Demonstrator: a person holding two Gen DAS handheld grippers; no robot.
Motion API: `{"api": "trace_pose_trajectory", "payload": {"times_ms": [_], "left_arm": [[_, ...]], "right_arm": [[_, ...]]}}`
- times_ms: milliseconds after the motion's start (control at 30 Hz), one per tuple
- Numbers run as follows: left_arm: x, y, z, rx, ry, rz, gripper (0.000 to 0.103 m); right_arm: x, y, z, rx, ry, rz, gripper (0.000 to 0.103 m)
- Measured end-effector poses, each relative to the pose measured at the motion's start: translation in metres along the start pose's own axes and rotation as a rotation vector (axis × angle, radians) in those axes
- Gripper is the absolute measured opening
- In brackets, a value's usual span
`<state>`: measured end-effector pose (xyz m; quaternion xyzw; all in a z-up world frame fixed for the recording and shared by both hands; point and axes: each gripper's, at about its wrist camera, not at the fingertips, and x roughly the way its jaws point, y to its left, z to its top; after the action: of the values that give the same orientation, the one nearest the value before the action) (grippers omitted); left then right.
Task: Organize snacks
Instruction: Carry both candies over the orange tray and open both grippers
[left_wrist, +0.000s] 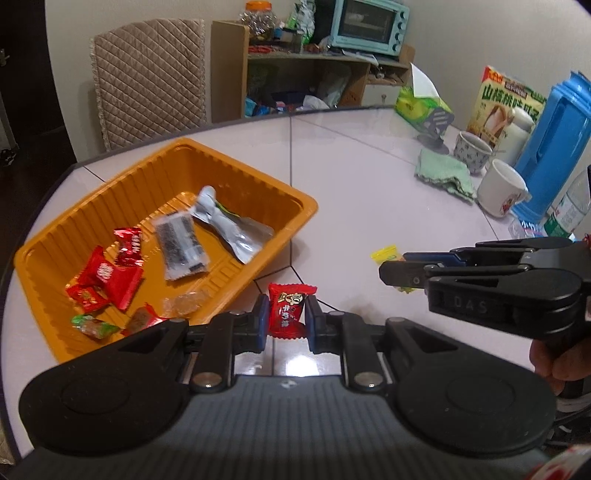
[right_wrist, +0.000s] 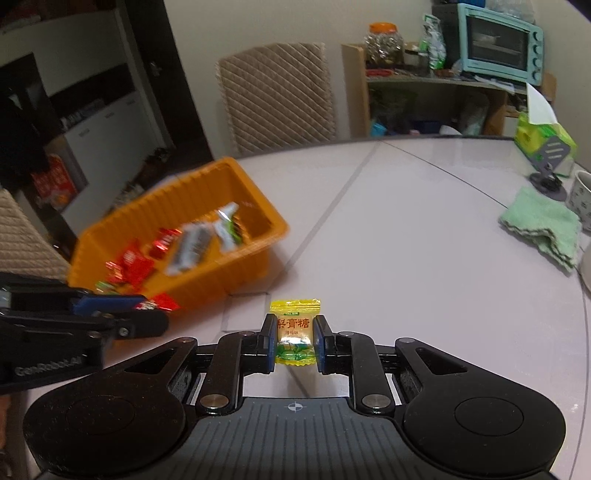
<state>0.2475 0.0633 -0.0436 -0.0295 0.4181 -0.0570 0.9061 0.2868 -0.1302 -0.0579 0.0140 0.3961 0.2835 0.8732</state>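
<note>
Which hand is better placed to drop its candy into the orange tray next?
Probably left: the left tool holds its red candy right beside the orange tray; the right tool, holding the yellow candy, is farther away.

One orange tray holds about nine wrapped snacks. Two more candies, one red and one yellow. Two mugs.

Red candy, yellow candy held above table; orange tray part-filled with snacks.
</note>
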Motion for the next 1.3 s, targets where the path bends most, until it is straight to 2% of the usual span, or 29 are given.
{"api": "trace_pose_trajectory", "payload": {"times_ms": [333, 567, 867, 1300], "left_arm": [[-0.025, 0.043, 0.021, -0.073, -0.078, 0.065, 0.018], [-0.017, 0.076, 0.034, -0.126, -0.073, 0.110, 0.018], [0.000, 0.099, 0.036, -0.169, -0.047, 0.125, 0.018], [0.012, 0.117, 0.031, -0.200, -0.022, 0.126, 0.018]], "right_arm": [[0.005, 0.032, 0.038, 0.015, -0.033, 0.144, 0.020], [0.034, 0.060, 0.062, -0.028, -0.036, 0.189, 0.020], [0.078, 0.078, 0.079, -0.066, -0.004, 0.180, 0.020], [0.109, 0.074, 0.072, -0.078, 0.056, 0.145, 0.021]]}}
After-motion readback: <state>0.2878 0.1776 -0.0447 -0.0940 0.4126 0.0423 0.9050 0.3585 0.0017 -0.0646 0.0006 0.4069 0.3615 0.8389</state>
